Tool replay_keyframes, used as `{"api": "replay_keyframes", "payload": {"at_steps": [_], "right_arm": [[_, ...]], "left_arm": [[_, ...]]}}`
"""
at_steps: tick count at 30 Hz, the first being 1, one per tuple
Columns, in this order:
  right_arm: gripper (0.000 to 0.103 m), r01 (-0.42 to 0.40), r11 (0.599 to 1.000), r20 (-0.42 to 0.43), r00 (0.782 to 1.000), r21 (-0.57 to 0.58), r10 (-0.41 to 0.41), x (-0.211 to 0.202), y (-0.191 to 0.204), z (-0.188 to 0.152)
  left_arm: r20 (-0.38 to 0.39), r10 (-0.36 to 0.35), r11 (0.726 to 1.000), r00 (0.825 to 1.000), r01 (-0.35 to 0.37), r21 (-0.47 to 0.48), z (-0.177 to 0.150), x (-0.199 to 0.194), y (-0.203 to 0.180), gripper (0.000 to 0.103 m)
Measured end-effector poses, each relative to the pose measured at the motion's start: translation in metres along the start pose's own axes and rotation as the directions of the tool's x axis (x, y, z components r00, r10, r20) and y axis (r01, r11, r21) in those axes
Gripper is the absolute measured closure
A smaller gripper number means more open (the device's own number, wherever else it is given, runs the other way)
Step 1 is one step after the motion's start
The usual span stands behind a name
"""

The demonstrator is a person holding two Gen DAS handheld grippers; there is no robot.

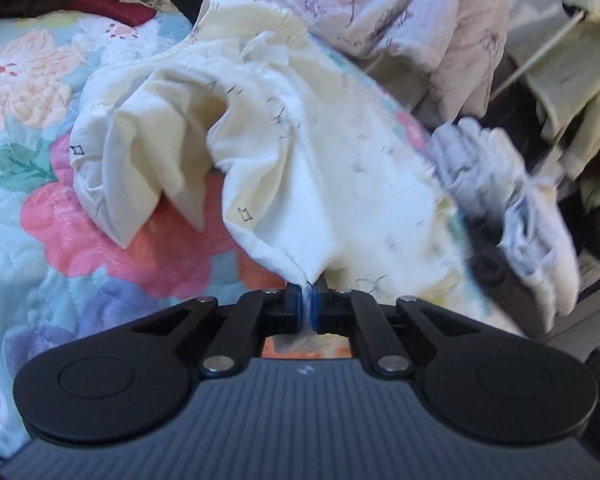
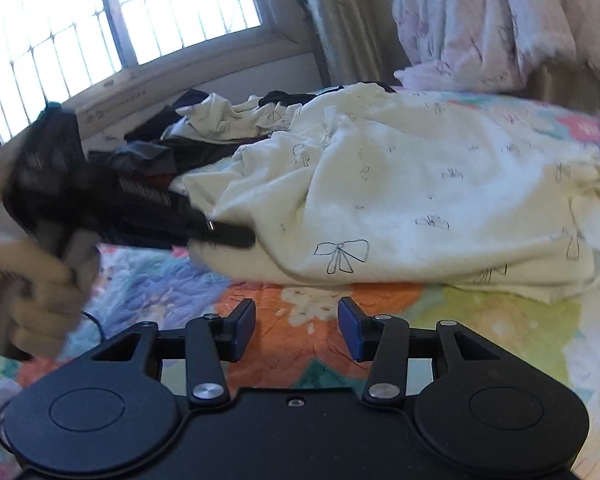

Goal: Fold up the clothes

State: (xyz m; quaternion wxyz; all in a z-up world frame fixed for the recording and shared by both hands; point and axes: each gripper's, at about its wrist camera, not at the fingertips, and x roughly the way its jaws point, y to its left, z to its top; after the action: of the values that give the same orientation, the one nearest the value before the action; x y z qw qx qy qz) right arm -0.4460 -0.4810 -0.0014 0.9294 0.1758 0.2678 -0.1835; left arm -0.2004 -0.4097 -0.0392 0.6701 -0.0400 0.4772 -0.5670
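In the left wrist view, the left gripper point(image 1: 307, 300) sits at 6 o'clock with its blue pads clamped on a pinch of the cream garment point(image 1: 260, 152), the cloth squeezed thin between them and rising from the grip toward 12 o'clock in loose folds. The garment, printed with small black bows, lies crumpled on the floral quilt point(image 1: 40, 160), which spreads from 7 to 10 o'clock. A gloved hand point(image 1: 512, 216) is blurred at 3 o'clock, at the garment's right edge. A pink-patterned cloth point(image 1: 400, 12) hangs at 1 o'clock, and dark clothes point(image 1: 60, 4) are heaped at 11 o'clock. In the right wrist view, the right gripper point(image 2: 296, 330) is at 6 o'clock, its jaws standing about half apart with nothing between them, only quilt point(image 2: 480, 332) showing in the gap. The garment point(image 2: 420, 200) lies just beyond it, filling the middle toward 3 o'clock. At 9 o'clock the left gripper point(image 2: 236, 236), blurred, meets the garment's left edge, with a gloved hand point(image 2: 28, 296) on its handle at 8 o'clock. A pile of clothes point(image 2: 220, 128) sits at 11 o'clock below a window point(image 2: 100, 20).
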Motion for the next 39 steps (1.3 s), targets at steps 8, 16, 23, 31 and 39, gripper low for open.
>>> {"api": "replay_keyframes", "payload": {"at_steps": [8, 16, 23, 31, 39], "right_arm": [[0.045, 0.097, 0.985, 0.094, 0.992, -0.143, -0.084, 0.006, 0.046, 0.0], [0.042, 0.26, 0.949, 0.203, 0.953, -0.176, -0.223, 0.039, 0.05, 0.026], [0.101, 0.149, 0.984, 0.164, 0.978, -0.095, -0.132, 0.001, 0.016, 0.069], [0.102, 0.128, 0.991, 0.077, 0.989, 0.026, -0.129, -0.042, -0.027, 0.091], [0.101, 0.026, 0.963, 0.13, 0.99, 0.268, -0.063, -0.04, -0.072, 0.086]], "left_arm": [[0.057, -0.151, 0.987, 0.987, 0.154, -0.051, 0.015, -0.028, -0.024, 0.099], [0.089, -0.195, 0.978, 0.977, 0.201, -0.063, 0.025, -0.035, -0.027, 0.099], [0.129, -0.216, 0.976, 0.968, 0.218, -0.001, 0.042, -0.043, -0.032, 0.099], [0.063, -0.192, 0.975, 0.979, 0.183, 0.125, 0.026, -0.006, -0.032, 0.097], [-0.054, -0.171, 0.92, 0.984, 0.179, 0.348, -0.02, 0.025, -0.011, 0.093]]}}
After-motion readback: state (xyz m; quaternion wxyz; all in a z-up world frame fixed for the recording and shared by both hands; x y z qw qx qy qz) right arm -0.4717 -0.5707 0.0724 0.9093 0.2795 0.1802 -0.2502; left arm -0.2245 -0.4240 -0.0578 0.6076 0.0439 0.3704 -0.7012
